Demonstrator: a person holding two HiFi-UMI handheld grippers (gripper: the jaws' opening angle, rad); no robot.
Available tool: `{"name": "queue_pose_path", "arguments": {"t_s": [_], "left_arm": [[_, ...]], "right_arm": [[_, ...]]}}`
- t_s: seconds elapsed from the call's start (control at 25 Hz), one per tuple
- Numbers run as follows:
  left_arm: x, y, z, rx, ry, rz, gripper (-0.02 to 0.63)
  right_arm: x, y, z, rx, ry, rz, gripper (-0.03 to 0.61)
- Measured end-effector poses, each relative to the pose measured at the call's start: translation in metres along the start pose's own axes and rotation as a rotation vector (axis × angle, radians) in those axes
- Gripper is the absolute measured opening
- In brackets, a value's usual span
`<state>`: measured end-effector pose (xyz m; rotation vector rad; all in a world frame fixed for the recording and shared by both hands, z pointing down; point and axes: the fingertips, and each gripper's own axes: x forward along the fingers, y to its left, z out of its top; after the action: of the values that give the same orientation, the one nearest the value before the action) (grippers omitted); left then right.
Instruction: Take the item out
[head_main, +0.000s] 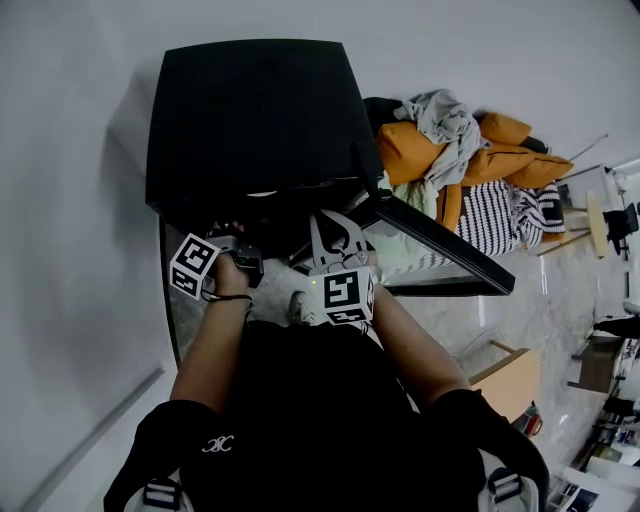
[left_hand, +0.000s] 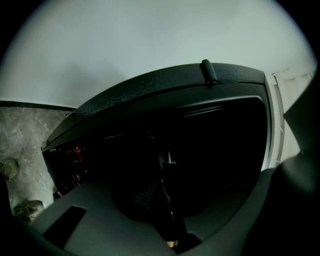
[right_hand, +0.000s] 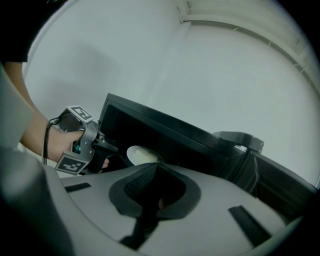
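Right gripper view: the left gripper (right_hand: 113, 148) and right gripper (right_hand: 153, 169) are clenched, seemingly empty; the left's jaws should be opened around the plate (right_hand: 142, 154) rim.

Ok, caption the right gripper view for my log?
Left gripper reaches into the open black microwave, near a pale plate inside.

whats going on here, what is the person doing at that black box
A person stands at a black box whose door is swung open. The left gripper reaches into the opening, right beside a pale item lying inside; its own view is too dark to show a grip. The right gripper waits at the opening, shut and empty. The item is not out yet.
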<state>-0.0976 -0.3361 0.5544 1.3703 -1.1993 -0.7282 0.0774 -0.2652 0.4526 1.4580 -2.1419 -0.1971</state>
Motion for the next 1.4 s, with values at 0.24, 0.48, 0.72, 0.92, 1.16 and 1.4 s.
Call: {"name": "queue_pose_path", "arguments": {"t_s": [0.24,0.48,0.72,0.92,1.16,1.4], "left_arm": [[-0.014,0.002,-0.005,0.021,0.026,0.012,0.051],[-0.032,0.004,-0.012,0.032,0.055,0.018,0.051],[-0.044,0.008,-0.016,0.032,0.074,0.023,0.051],[-0.051,0.009,-0.020,0.029,0.082,0.023,0.051],[-0.056,0.009,-0.020,0.031,0.085,0.022,0.051],[-0.056,0.010,-0.020,0.028,0.084,0.020,0.051]], "right_arm": [[0.008,0.015,0.002,-0.056,-0.003,0.052,0.008],[0.020,0.044,-0.010,-0.143,0.055,0.135,0.008],[0.030,0.062,-0.016,-0.237,0.083,0.172,0.008],[0.037,0.074,-0.019,-0.317,0.100,0.226,0.042],[0.047,0.086,-0.023,-0.429,0.142,0.276,0.086],[0.051,0.087,-0.029,-0.683,0.172,0.360,0.086]]}}
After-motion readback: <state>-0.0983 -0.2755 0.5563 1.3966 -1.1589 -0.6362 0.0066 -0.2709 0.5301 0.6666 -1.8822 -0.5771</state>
